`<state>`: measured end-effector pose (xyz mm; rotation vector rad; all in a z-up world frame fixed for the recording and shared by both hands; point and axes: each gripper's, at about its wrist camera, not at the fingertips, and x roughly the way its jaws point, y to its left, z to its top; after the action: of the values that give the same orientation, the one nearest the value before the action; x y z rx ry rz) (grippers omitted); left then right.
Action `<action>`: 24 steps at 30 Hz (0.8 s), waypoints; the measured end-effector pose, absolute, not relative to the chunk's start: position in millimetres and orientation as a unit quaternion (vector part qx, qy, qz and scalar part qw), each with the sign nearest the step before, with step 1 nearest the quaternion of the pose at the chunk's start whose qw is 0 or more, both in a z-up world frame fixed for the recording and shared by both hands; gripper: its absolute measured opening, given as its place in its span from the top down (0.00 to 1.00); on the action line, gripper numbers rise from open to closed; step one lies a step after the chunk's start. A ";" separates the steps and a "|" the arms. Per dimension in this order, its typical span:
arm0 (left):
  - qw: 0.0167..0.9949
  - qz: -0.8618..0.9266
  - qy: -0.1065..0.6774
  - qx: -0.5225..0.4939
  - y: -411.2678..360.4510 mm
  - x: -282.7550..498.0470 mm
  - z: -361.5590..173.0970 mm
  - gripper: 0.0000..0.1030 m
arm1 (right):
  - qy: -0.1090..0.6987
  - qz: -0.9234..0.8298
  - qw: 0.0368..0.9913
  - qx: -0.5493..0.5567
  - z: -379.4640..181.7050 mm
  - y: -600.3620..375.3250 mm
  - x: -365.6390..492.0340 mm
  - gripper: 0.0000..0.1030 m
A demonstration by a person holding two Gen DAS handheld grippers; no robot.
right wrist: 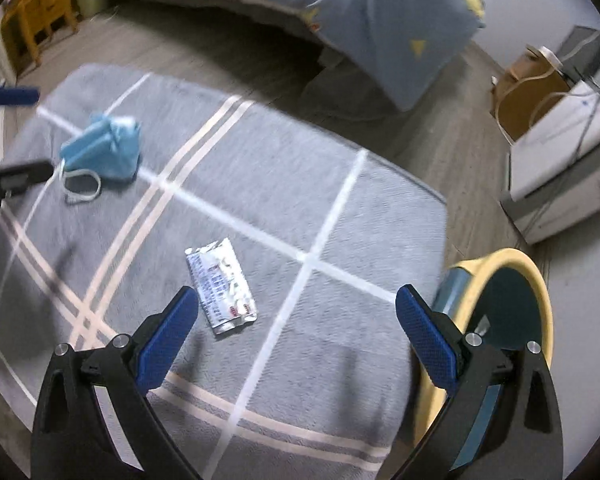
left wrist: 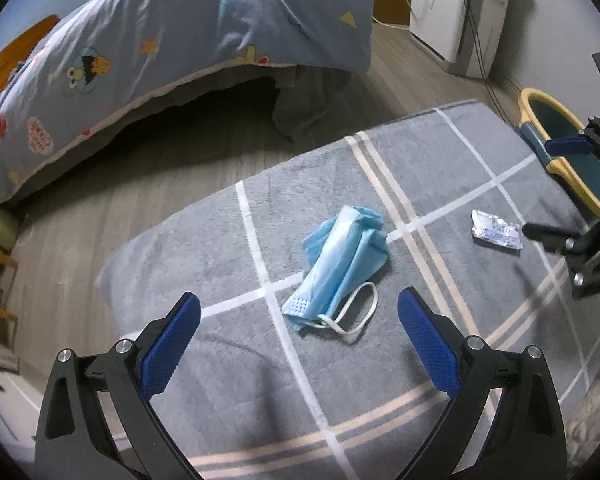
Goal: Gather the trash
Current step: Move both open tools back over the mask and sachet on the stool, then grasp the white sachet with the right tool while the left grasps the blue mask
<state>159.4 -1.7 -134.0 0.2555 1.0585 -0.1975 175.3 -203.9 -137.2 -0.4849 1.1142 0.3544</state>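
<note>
A crumpled blue face mask [left wrist: 342,264] with white ear loops lies on the grey checked rug [left wrist: 204,248]. My left gripper [left wrist: 299,308] hovers open just before it, the mask between and beyond the fingertips. A silver foil wrapper [left wrist: 497,233] lies further right on the rug. In the right wrist view the same wrapper [right wrist: 222,286] sits just ahead of my open right gripper [right wrist: 297,300], nearer its left finger; the mask [right wrist: 102,148] is far left. A bin with a yellow rim [right wrist: 538,288] stands off the rug's right edge. The right gripper [left wrist: 560,184] also shows at the left view's right edge.
A bed with a blue cartoon quilt [left wrist: 172,52] overhangs the wooden floor [left wrist: 100,216] beyond the rug. A white appliance [left wrist: 456,12] with cables stands at the back right. Wooden furniture [right wrist: 40,16] is at the far left, a cardboard box [right wrist: 528,96] at the right.
</note>
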 end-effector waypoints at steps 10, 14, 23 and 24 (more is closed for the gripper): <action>0.840 -0.108 0.524 0.094 -0.4 170.7 -145.8 0.07 | 0.550 0.208 0.789 -0.179 -154.2 -194.7 184.3 0.14; 0.837 -0.113 0.529 0.090 -3.6 177.3 -149.4 0.08 | 0.564 0.223 0.776 -0.173 -160.5 -188.4 187.9 0.30; 0.819 -0.127 0.551 0.096 -17.1 188.8 -163.5 0.27 | 0.571 0.254 0.756 -0.195 -166.4 -177.3 180.3 0.60; 0.815 -0.130 0.555 0.099 -19.6 189.4 -165.6 0.30 | 0.570 0.255 0.755 -0.197 -165.8 -177.1 179.6 0.63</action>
<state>189.4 -19.6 -165.6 0.2112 1.1844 -0.2781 179.6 -177.1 -165.8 -0.4298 1.2439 0.5568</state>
